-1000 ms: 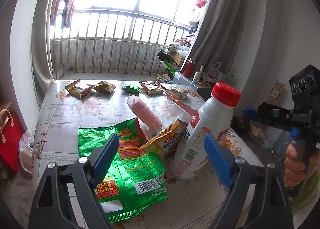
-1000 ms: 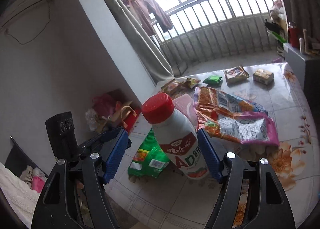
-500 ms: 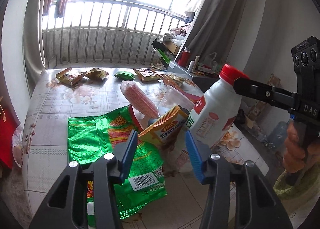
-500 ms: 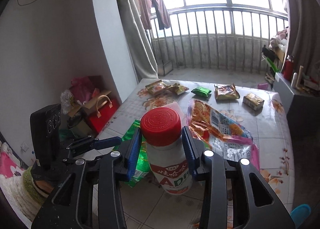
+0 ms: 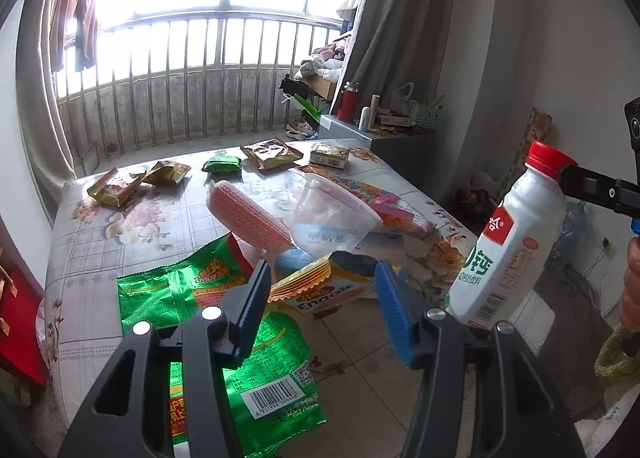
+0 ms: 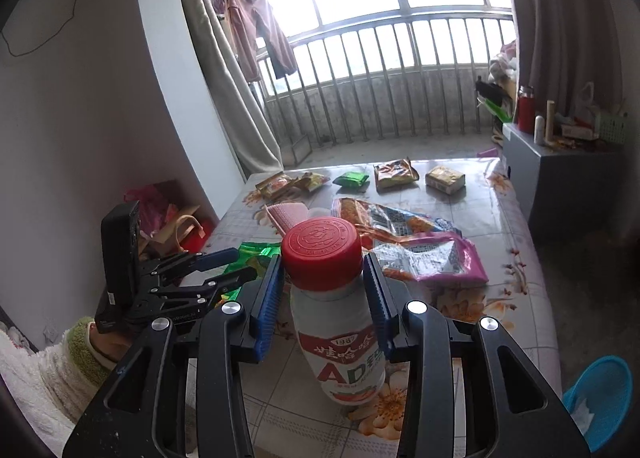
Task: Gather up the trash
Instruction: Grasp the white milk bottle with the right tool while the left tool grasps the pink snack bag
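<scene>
Right tongs [image 6: 324,310] clamp the white AD milk bottle [image 6: 340,330] just under its red cap [image 6: 322,254], above the near tabletop [image 6: 516,298]. Left tongs [image 5: 322,304] stand open, empty. Bottle appears rigid, smooth, possibly slippery; neck grip suits.

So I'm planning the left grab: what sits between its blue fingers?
In the left wrist view, the left gripper frames an orange crinkled snack wrapper; nothing gripped.

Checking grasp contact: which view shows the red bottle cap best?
Right wrist: the red cap fills the centre, its embossed top facing the camera, with the right gripper clamped just beneath. Left wrist shows the cap only small, side-on, near the edge.
</scene>
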The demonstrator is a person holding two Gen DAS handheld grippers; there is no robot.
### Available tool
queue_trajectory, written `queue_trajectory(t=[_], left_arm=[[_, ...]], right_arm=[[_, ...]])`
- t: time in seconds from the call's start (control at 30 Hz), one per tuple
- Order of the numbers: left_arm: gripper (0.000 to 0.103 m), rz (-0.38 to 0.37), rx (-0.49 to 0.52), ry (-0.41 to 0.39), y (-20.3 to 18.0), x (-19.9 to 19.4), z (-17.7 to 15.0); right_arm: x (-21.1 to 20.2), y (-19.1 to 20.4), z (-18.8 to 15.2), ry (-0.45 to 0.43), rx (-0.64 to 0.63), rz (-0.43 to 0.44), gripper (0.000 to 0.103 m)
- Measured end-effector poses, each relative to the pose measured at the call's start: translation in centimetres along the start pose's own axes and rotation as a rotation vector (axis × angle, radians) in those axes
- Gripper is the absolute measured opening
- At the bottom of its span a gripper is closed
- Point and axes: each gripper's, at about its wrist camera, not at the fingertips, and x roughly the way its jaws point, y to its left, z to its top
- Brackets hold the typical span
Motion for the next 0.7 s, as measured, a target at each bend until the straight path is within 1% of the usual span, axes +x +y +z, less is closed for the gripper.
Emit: queue_trajectory(t=[0.1,0.23,0.3,0.37,0.47,0.5,0.63,0.7], left_arm=[[0.054,-0.039,-0.012,-0.014,-1.0,-0.6,0.7],[0.055,-0.145,-0.029,-0.033,-3.1,-0.9,1.9],[0.055,-0.148,0.006,-0.035,-4.6,-0.4,2.4],[0.055,-0.110,0.077,-0.017,-6.2,0.7,2.7],[0.055,-0.049,0.216,-0.002,-8.8,2.3,2.7],[0.055,-0.016,0.278,-0.001,-9.6,2.8,2.7],[0.055,0.141,0.590,-0.020,-13.3,4.9,1.6],[0.055,0.231,0.744,-0.026,-14.6,6.3,0.7]], right_arm=[[-1.0,-0.5,-0.6,-0.008,0.010,-0.026,0.037],[-2.5,-1.8,-1.1,-0.024,0.027,-0.075,0.037],[-3.0,-2.7,-1.3,-0.033,0.047,-0.099,0.037],[-3.4,-3.6,-1.5,-0.041,0.073,-0.114,0.037],[-3.9,-4.5,-1.7,-0.052,0.100,-0.118,0.037],[-4.1,-4.8,-1.6,-0.055,0.105,-0.118,0.037],[-4.4,-5.7,-1.8,-0.067,0.127,-0.107,0.037],[-4.5,-6.1,-2.2,-0.070,0.144,-0.092,0.037]])
